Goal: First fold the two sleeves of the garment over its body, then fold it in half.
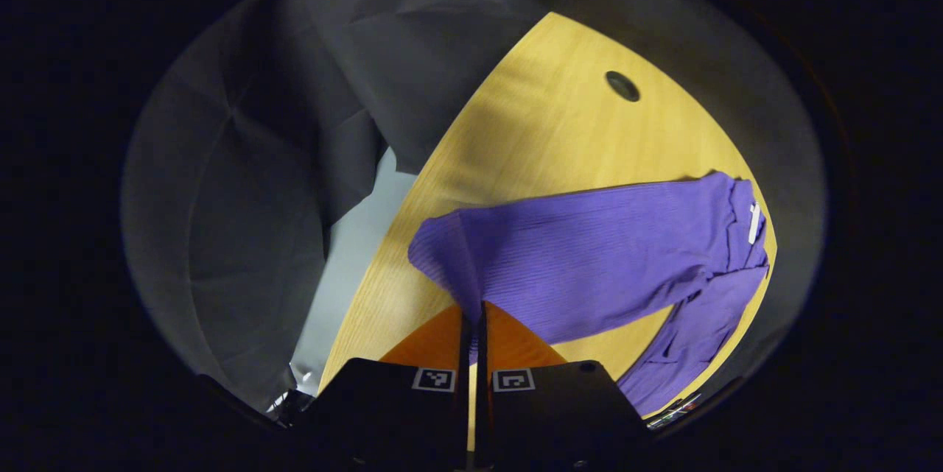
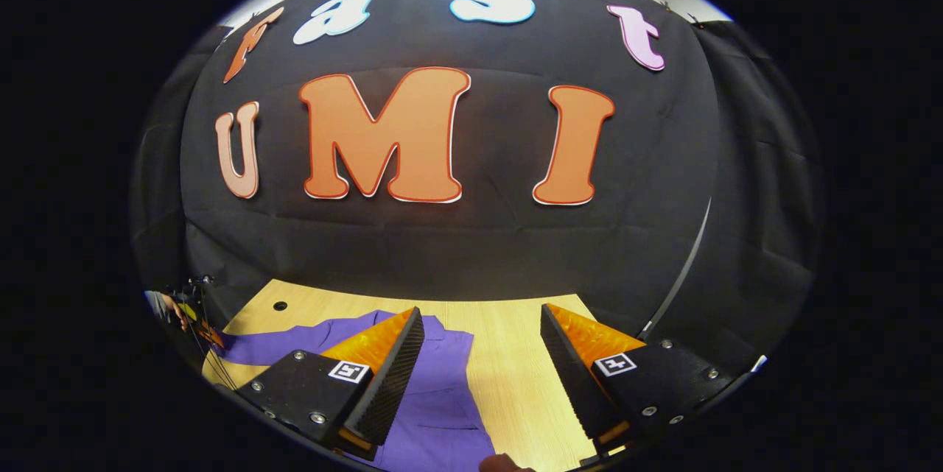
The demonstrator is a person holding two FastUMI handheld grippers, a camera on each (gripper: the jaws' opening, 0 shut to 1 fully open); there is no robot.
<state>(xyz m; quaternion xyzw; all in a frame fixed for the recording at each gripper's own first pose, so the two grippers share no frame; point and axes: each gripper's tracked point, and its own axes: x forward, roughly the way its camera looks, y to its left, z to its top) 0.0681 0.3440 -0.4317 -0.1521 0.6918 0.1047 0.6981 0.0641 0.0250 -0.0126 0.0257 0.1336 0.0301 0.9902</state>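
A purple ribbed garment (image 1: pixel 589 251) lies stretched across the wooden table (image 1: pixel 545 133), with a white tag (image 1: pixel 754 222) at its far end. In the left gripper view my left gripper (image 1: pixel 472 308) is shut on the garment's near end, and a strip of purple cloth shows between the two fingers. In the right gripper view my right gripper (image 2: pixel 482 326) hangs open above the table, its left finger over the purple garment (image 2: pixel 442 398) and its right finger over bare wood (image 2: pixel 516 369). Far off at the left edge I see the other gripper and a hand (image 2: pixel 190 316).
The table has a round cable hole (image 1: pixel 622 85), seen again as the hole (image 2: pixel 280 305) near its back edge. Black cloth walls (image 1: pixel 250 185) stand close behind and beside the table. Grey floor (image 1: pixel 353 258) shows past the table's left edge.
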